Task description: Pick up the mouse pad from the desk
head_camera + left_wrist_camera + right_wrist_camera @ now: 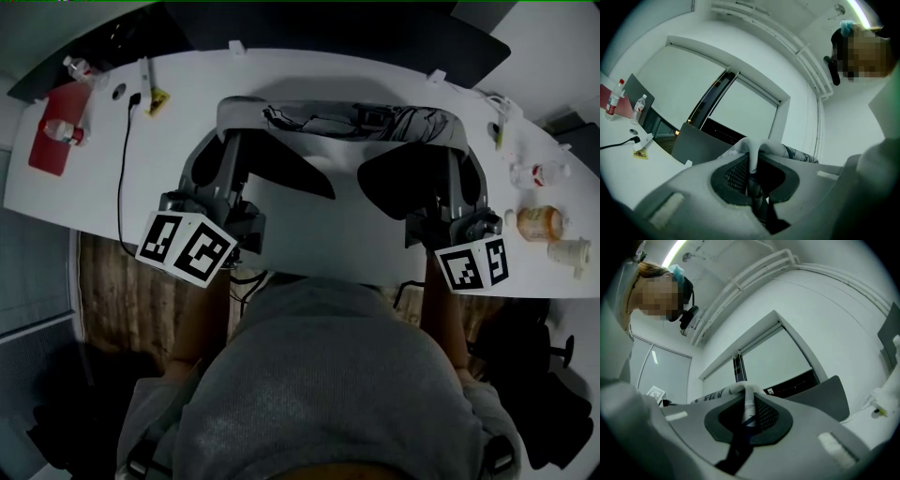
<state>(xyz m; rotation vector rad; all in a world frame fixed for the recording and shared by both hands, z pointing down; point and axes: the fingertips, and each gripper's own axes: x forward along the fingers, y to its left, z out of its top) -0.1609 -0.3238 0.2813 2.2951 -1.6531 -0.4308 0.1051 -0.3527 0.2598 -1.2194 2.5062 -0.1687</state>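
Slippage is the main risk: the mouse pad (337, 120) is held clear above the desk (309, 75), its ends pinched in the closed left gripper (752, 172) and right gripper (746, 412). If the sagging pad is pulled unevenly, a thin edge could be lost.

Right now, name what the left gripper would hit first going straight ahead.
The left gripper pinches the pale printed mouse pad; beyond it, likely the white window blind, depth unclear.
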